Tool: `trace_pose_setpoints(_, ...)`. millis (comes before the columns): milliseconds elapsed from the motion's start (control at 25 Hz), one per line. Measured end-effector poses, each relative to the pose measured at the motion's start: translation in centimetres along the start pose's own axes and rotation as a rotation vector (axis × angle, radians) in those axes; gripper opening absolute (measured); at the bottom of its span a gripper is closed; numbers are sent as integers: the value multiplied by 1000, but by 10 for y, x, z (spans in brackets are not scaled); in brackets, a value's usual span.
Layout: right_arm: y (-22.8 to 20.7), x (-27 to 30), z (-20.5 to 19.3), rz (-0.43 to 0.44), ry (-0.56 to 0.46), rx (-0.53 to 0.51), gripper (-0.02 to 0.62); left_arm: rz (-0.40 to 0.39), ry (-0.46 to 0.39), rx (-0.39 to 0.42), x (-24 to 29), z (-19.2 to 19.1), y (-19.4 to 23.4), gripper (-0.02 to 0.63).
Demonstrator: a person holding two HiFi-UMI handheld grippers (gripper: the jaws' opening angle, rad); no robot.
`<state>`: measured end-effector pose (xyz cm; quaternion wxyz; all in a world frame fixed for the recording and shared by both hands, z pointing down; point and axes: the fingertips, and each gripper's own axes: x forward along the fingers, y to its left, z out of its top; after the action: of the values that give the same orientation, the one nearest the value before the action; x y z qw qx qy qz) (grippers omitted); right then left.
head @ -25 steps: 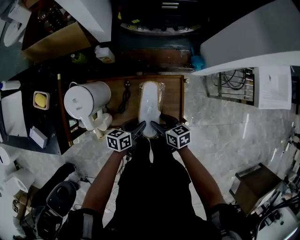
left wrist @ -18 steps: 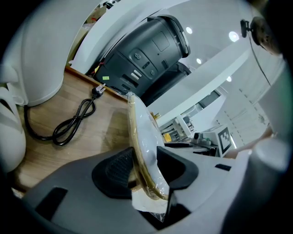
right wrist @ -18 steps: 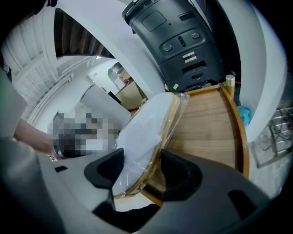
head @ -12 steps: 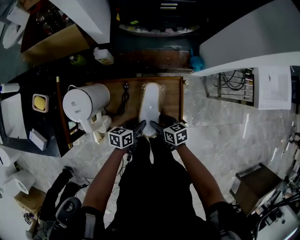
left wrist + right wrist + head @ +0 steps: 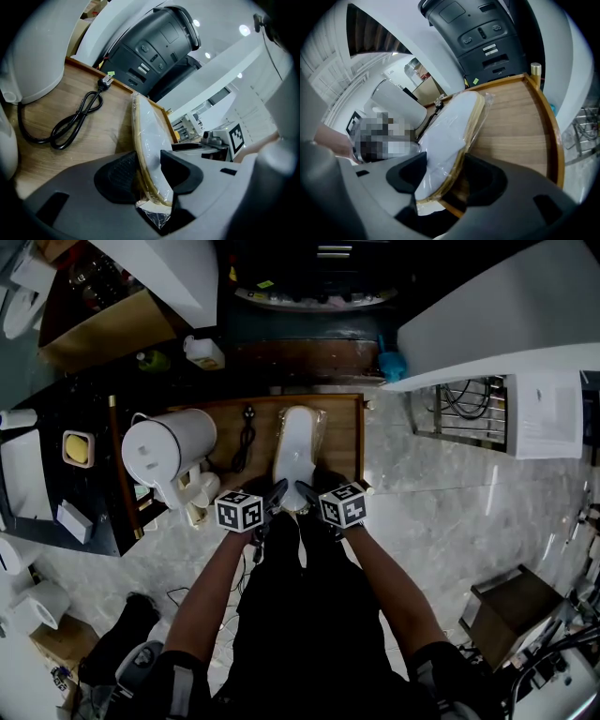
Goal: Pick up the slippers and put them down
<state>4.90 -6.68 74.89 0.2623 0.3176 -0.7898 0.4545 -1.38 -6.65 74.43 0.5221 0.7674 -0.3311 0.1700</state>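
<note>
From the head view: slippers [image 5: 298,448], a white pair with a tan edge sealed in clear film, stretched lengthwise over the wooden tray [image 5: 345,442]. Held at the near end from both sides, with the left gripper [image 5: 279,495] on the pack's left and the right gripper [image 5: 307,492] on its right. Tips nearly meeting, marker cubes just behind. Both forearms reaching in from the bottom of the view, side by side.

In the left gripper view: jaws closed on the slippers [image 5: 150,136], one pad against the tan edge, the other pressed on the filmed white face. Pack turned up on its edge (crumpled film poking out below the jaws). Beyond the pack, bare wood and a coiled black cable [image 5: 70,123], well apart from the slippers. Behind the tray, a dark appliance [image 5: 157,42].

In the right gripper view: jaws likewise clamped on the slippers [image 5: 450,129], one pad over the white face, the other under the tan rim. Pack tilted, with a shadow on the wood beneath. Cannot tell whether the far end touches the tray.

Back in the head view: a white jug [image 5: 169,451] at the tray's left end, with the cable lying between jug and slippers. To the right of the tray, pale stone floor [image 5: 450,512].
</note>
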Motion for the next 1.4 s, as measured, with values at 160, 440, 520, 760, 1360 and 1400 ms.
trace_pose_setpoints(160,-2,3,0,-5,-1,10,256,14,11,3,3,0,3,158)
trace_pose_setpoints(440,-6,8,-1,-28,2,15,256,49,18,-12,9,-2,11,158)
trace_pose_setpoints(520,-7,9,-1,-34,5,18,256,52,25,-24,11,-3,13,158)
trace_pose_setpoints(760,-11,15,-3,-71,34,17,256,98,78,-3,16,-5,20,160)
trace_pose_setpoints(1360,-5,-1,6,-152,-27,-45,256,119,95,133,6,3,16,164)
trace_pose_setpoints(1400,-5,-4,8,-150,-36,-42,256,119,92,138,4,5,16,164)
